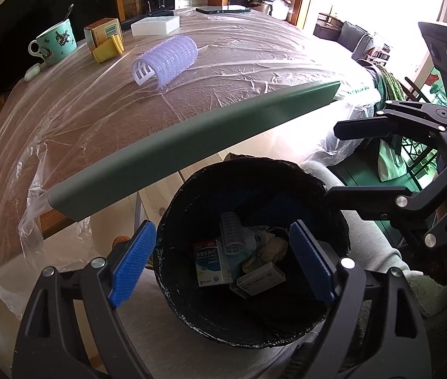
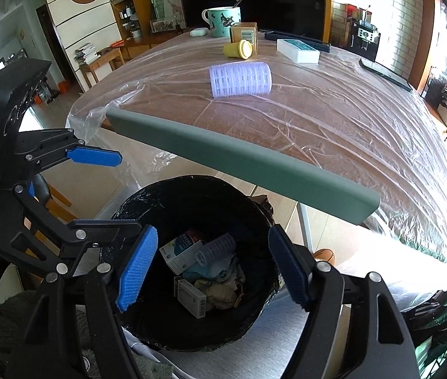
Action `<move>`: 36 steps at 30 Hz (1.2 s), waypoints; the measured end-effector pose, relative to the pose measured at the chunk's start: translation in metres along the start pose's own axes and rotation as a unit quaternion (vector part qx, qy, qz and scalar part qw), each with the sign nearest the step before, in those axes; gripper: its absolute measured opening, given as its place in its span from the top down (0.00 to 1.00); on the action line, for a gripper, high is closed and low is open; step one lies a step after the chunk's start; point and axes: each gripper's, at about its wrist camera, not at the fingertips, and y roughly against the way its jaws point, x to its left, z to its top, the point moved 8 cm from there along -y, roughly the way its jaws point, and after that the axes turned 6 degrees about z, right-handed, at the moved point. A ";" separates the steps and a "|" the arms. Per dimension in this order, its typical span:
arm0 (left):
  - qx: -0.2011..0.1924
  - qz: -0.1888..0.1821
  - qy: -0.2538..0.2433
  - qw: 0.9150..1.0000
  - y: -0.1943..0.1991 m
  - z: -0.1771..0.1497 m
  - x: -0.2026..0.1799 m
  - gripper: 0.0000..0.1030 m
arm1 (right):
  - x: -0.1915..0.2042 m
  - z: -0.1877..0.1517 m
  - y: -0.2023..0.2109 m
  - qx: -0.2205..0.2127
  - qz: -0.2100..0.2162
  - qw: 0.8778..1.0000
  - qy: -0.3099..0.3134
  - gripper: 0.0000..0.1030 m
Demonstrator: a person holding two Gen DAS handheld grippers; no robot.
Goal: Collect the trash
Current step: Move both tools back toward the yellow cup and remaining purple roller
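Both of your hand-held grippers hang wide and empty over the bin [image 2: 192, 284]: left hand-held gripper [image 1: 223, 262], right hand-held gripper [image 2: 214, 268]. The purple hair roller [image 2: 240, 79] lies on the worktop [image 2: 334, 120] beyond the bin, long axis crosswise in the right view; neither hand-held gripper looks clearly nearer.

I see the trash bin's [image 1: 255, 331] mouth open beneath both grippers; above it the green table edge guard [image 1: 192, 145] overhangs the bin's far rim.
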 end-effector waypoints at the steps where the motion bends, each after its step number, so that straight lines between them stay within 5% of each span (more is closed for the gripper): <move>1: 0.000 0.001 0.000 1.000 0.000 0.000 0.000 0.15 | 0.000 0.000 0.000 0.000 -0.002 1.000 0.000 0.30; 7: -0.004 0.008 0.002 1.000 0.002 0.001 0.002 0.15 | -0.003 0.003 0.007 -0.014 -0.007 1.000 -0.004 0.28; 11: -0.024 0.012 0.008 1.000 0.016 0.008 0.008 0.15 | -0.008 0.017 0.028 -0.057 -0.019 0.998 -0.009 0.16; 15: -0.072 0.024 0.043 0.996 0.042 0.030 0.032 0.04 | -0.019 0.040 0.048 -0.107 -0.050 0.993 -0.010 0.06; 21: -0.106 0.073 0.086 0.988 0.051 0.076 0.085 0.02 | -0.026 0.077 0.046 -0.130 -0.058 0.990 -0.013 0.04; 27: -0.082 0.079 0.089 0.990 0.018 0.125 0.118 0.02 | -0.022 0.110 0.011 -0.112 -0.059 0.992 0.006 0.04; 36: -0.013 0.030 0.131 0.991 -0.057 0.172 0.144 0.03 | -0.030 0.143 -0.039 -0.077 -0.045 0.996 -0.014 0.04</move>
